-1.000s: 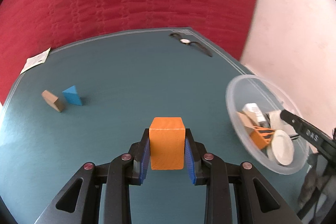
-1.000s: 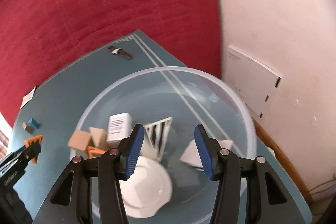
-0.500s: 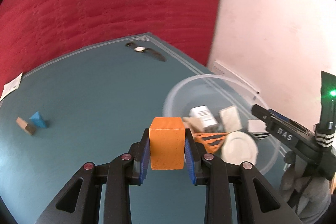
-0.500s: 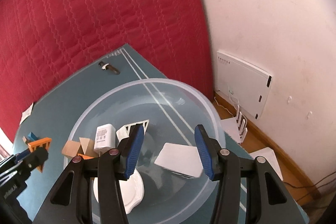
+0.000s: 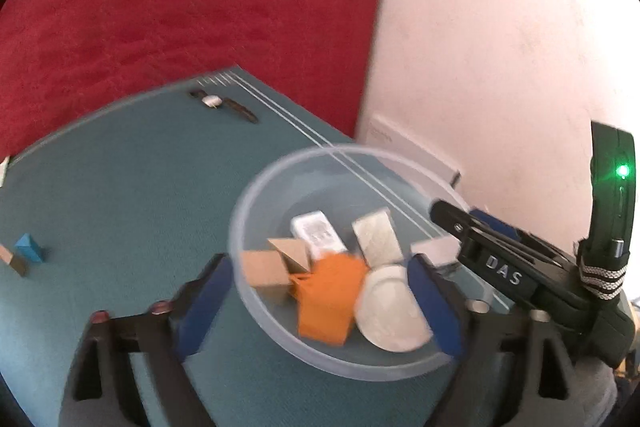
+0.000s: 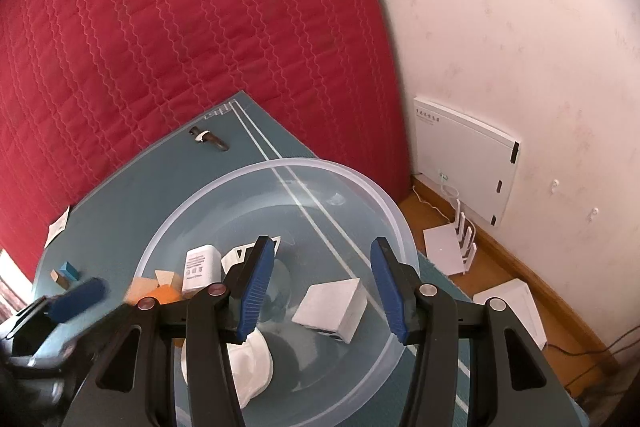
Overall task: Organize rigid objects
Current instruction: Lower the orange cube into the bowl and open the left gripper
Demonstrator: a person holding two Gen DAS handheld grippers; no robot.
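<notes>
opening left tool above orange block in bowl; right tool spread, empty

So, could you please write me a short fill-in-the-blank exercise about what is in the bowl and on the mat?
1. The orange block lies inside the clear ____.
2. The left gripper has jaws that are ____, with nothing pressed between them.
3. The blue block sits on the ____ mat.

Missing words: bowl; opening; teal

Orange block (bowl-bound) motion-blurred
</notes>
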